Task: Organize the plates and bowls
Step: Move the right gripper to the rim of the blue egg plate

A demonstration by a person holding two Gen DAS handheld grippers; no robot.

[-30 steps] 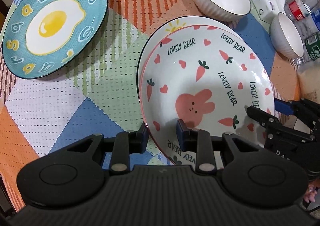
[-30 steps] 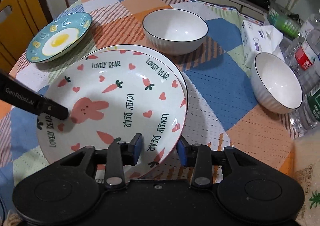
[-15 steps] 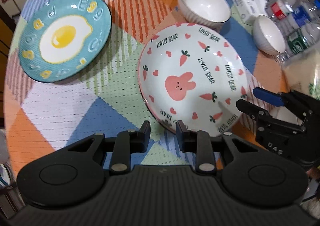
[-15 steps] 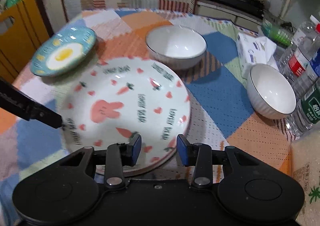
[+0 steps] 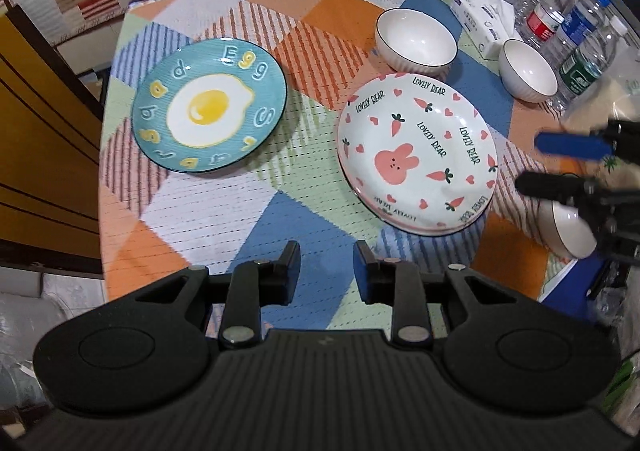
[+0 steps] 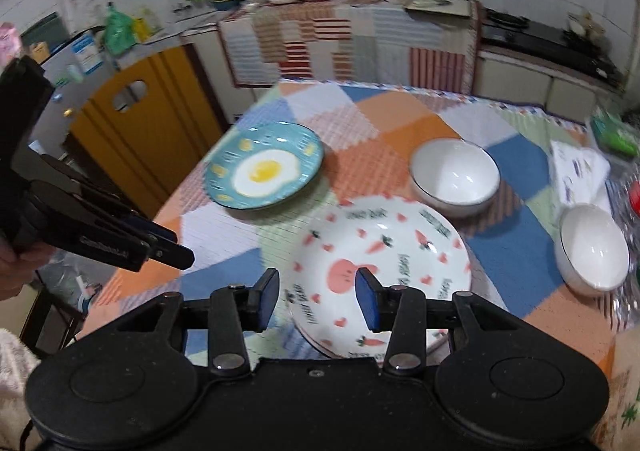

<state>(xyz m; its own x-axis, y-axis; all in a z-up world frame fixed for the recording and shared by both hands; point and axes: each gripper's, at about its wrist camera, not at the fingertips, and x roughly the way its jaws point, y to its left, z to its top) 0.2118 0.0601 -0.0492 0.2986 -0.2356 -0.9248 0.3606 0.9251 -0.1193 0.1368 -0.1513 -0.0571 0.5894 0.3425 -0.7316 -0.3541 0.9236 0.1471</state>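
A white bunny plate (image 5: pixel 416 155) lies stacked on another plate at the table's right middle; it also shows in the right wrist view (image 6: pixel 384 263). A teal egg plate (image 5: pixel 210 105) lies to its left, and shows too in the right wrist view (image 6: pixel 264 167). Two white bowls (image 5: pixel 416 41) (image 5: pixel 530 69) stand behind the bunny plate. My left gripper (image 5: pixel 326 269) is open and empty, raised over the table's near edge. My right gripper (image 6: pixel 316 297) is open and empty, raised near the bunny plate's near rim; it shows at right in the left wrist view (image 5: pixel 560 163).
A tissue pack (image 5: pixel 482 17) and several water bottles (image 5: pixel 568 21) stand at the table's far right. A further white bowl (image 5: pixel 568 227) sits under the right gripper at the near right. A yellow cabinet (image 6: pixel 140 131) stands left of the table.
Both grippers have let go of the bunny plate, which now rests on the plate below. Both have pulled back and up from the table. The jaws have opened wider.
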